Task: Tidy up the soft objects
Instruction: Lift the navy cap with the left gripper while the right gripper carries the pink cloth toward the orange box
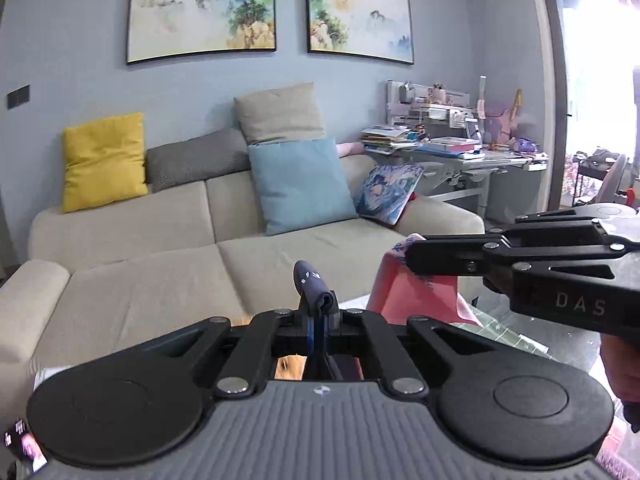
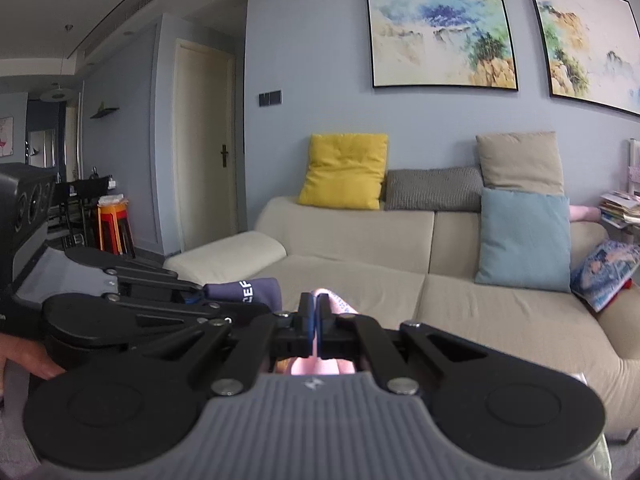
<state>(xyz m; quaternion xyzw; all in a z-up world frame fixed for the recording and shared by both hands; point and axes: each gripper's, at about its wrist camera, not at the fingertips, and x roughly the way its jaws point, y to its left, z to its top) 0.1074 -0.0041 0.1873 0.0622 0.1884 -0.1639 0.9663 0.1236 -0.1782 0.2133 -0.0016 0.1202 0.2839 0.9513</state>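
Observation:
My left gripper is shut on a dark navy cloth with white print, which sticks up above the fingers; it also shows in the right wrist view. My right gripper is shut on a pink cloth, which hangs below it in the left wrist view. The right gripper sits to the right of the left one, both held in front of the beige sofa.
On the sofa are a yellow cushion, a grey checked cushion, a beige cushion, a light blue cushion and a blue patterned cushion. A cluttered desk stands at the right. A glass-topped table lies below.

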